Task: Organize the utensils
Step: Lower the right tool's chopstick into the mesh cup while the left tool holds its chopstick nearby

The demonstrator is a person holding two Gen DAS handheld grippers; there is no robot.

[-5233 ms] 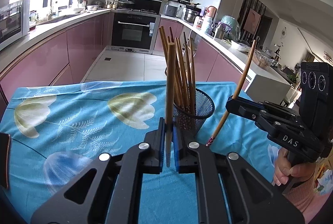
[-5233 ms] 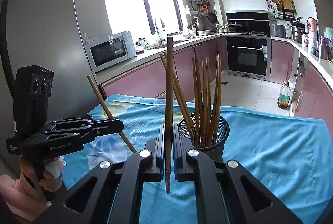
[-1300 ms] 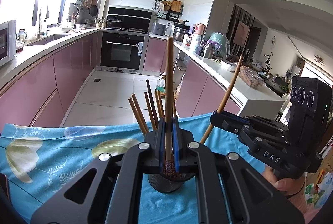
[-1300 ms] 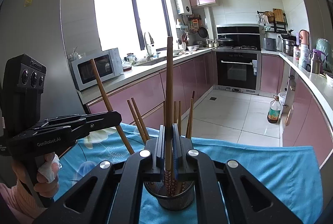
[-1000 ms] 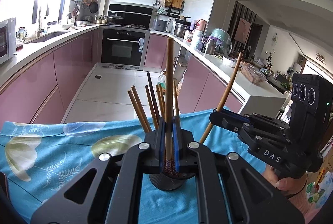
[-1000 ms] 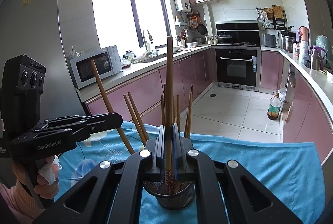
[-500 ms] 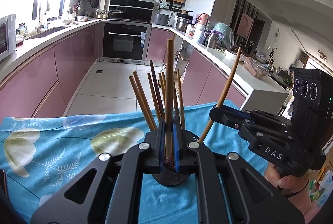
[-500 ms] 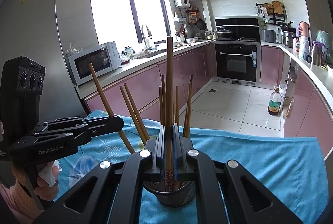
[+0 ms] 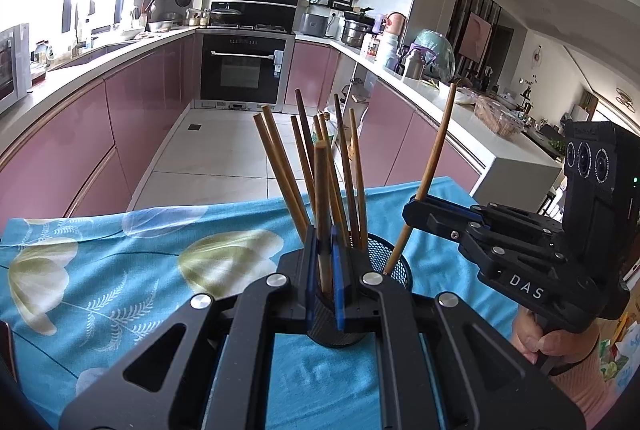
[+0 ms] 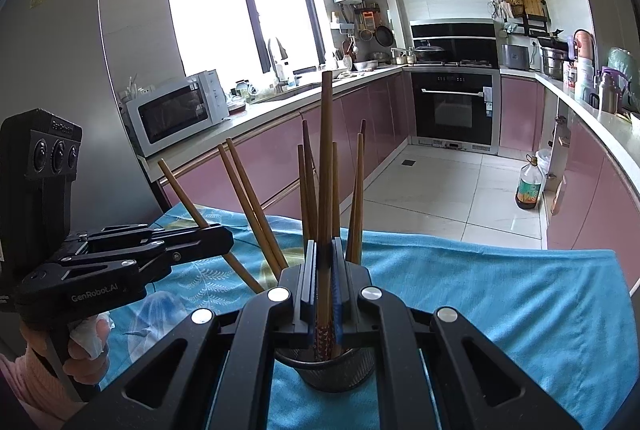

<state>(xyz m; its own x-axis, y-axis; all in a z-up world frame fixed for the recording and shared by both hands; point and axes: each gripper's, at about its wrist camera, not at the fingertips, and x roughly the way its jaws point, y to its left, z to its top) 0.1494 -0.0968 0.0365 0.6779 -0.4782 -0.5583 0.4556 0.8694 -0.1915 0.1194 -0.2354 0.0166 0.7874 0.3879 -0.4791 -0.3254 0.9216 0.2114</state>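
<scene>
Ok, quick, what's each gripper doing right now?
Left gripper: shut on a chopstick above the mesh holder.
Right gripper: shut on another chopstick.

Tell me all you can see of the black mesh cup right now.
The mesh cup is a round black wire-mesh holder with a solid rim, standing upright on the blue floral tablecloth. It holds a fan of brown wooden chopsticks leaning outward. Both grippers partly hide it. The left gripper and right gripper each hold one chopstick, tip dipped into its mouth.
</scene>
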